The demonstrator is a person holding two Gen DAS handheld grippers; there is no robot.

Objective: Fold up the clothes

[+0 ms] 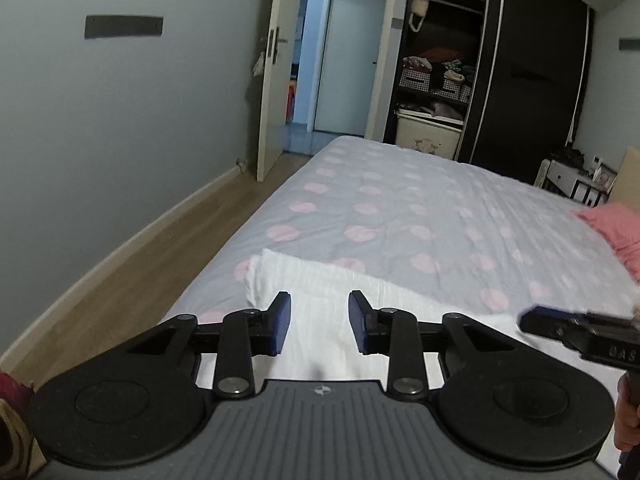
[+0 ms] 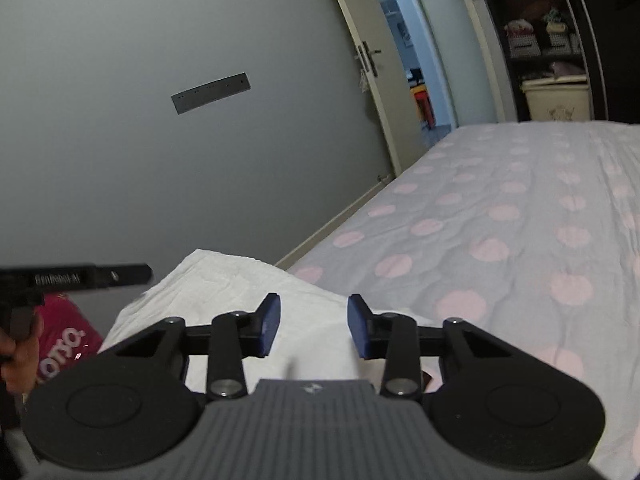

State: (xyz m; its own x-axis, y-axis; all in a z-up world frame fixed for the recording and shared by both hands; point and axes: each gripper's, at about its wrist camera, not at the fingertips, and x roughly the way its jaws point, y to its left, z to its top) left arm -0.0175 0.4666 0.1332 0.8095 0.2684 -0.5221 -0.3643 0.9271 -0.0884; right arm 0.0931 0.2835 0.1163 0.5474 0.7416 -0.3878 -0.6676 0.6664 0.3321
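1. Left gripper (image 1: 319,322): jaws apart, nothing between them, hovering over the white cloth (image 1: 328,300). Probably held wide so a layer of fabric can slip in at the next grab.
2. Right gripper (image 2: 313,325): jaws likewise apart and empty, poised over the same cloth from the other side. Also seen in the left wrist view at the right edge, blurred, close beside the left tool.
3. White cloth: lying on the bed (image 1: 400,200) near its foot-side edge, close to the floor (image 1: 160,248) side. Looks already doubled into a thick, roughly rectangular stack with a rounded far corner; exact number of layers impossible to tell.
4. Placed at the near edge of the bed, likely to stay within easy reach of both tools and to leave flat spotted cover beyond it for spreading.
5. Both tools angled forward and low, side by side, suited to pinching two points of one hem together.
6. Pink item (image 1: 616,232) at the far right of the bed, well apart from the cloth; possibly next in line, though its kind is unclear.
7. Red bag (image 2: 68,336) below the bed edge on the left, printed lettering partly hidden by a hand (image 2: 20,356).
8. Judgement: between grips, with a fold either just finished or about to start.
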